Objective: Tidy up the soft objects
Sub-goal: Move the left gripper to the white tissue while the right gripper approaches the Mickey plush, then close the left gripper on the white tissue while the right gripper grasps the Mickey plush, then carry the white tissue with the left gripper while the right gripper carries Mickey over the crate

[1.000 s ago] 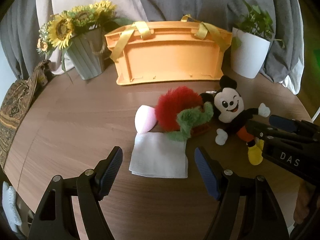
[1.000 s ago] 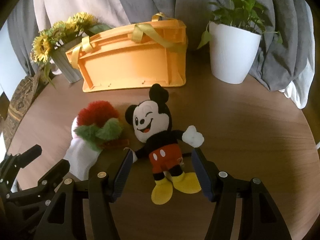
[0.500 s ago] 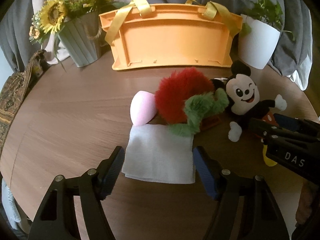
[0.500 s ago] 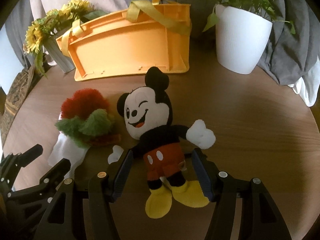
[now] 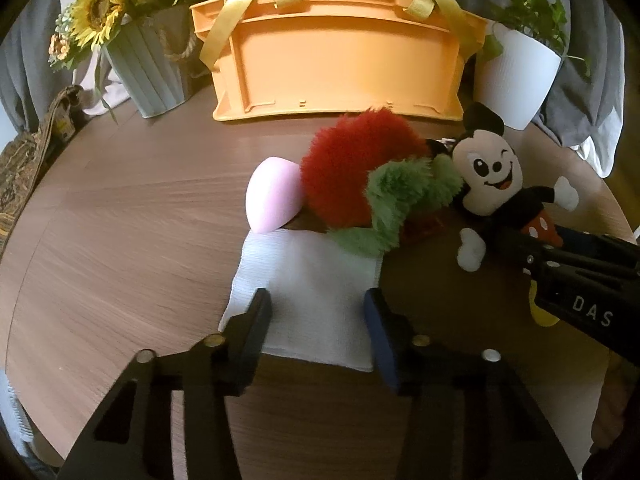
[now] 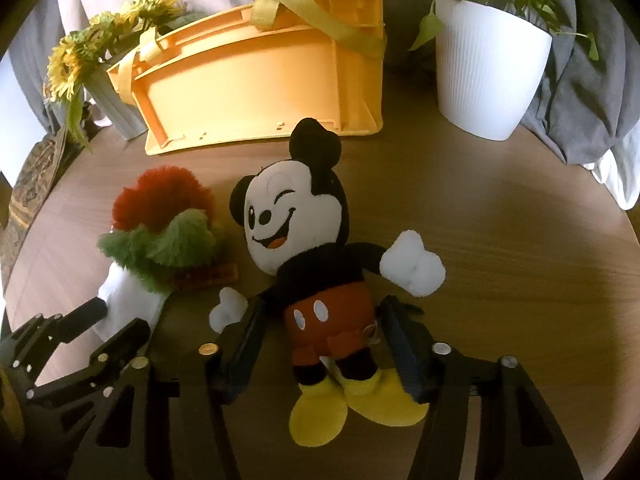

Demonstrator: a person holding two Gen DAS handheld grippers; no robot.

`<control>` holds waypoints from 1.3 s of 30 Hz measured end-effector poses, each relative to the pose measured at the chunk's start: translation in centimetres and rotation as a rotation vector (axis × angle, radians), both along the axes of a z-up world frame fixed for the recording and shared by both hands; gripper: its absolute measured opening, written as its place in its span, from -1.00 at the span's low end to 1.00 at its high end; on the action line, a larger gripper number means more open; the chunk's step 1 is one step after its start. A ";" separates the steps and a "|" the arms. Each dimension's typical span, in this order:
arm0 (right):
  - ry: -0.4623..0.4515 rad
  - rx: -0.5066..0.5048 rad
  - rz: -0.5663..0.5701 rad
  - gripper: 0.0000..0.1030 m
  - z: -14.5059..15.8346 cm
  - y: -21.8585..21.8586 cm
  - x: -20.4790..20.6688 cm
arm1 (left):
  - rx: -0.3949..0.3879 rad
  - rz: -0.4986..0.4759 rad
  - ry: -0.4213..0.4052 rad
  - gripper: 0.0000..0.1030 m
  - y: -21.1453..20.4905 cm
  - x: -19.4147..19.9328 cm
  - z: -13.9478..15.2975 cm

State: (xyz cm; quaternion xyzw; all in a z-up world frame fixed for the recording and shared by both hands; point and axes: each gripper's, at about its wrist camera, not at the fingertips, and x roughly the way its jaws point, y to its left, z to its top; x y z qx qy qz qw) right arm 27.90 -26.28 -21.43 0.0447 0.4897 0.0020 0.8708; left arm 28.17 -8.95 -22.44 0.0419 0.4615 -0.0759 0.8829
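Note:
A folded white cloth [image 5: 316,300] lies on the round wooden table [image 5: 120,220]. My left gripper [image 5: 318,308] is open, its fingers over the cloth's near edge on either side. A pink soft egg [image 5: 272,196] and a red and green fluffy toy [image 5: 368,184] lie just beyond the cloth. A Mickey Mouse plush [image 6: 312,256] lies on its back. My right gripper [image 6: 322,320] is open, its fingers on either side of the plush's red shorts. The plush also shows in the left wrist view [image 5: 492,180].
An orange basket [image 5: 336,64] with yellow handles stands at the back. A grey vase of sunflowers [image 5: 148,68] is to its left, a white plant pot [image 6: 488,76] to its right. Grey cloth hangs behind. A patterned bag [image 5: 24,160] lies at the left edge.
Both grippers have moved forward and down. The left fingers now straddle the white cloth, and the right fingers now straddle the Mickey plush's shorts instead of its feet.

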 end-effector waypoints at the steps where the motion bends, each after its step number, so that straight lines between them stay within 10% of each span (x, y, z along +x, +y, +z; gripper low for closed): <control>1: 0.003 0.000 0.003 -0.02 0.0 0.1 -0.1 | -0.001 -0.002 -0.002 -0.31 0.0 0.0 0.0; 7: -0.002 -0.003 0.004 -0.15 0.0 0.1 -0.6 | -0.012 -0.015 -0.003 -0.75 -0.1 -0.1 0.1; 39: -0.179 0.026 -0.045 -0.18 8.3 -0.1 -4.3 | -0.069 -0.039 -0.254 -0.77 0.5 -4.2 10.5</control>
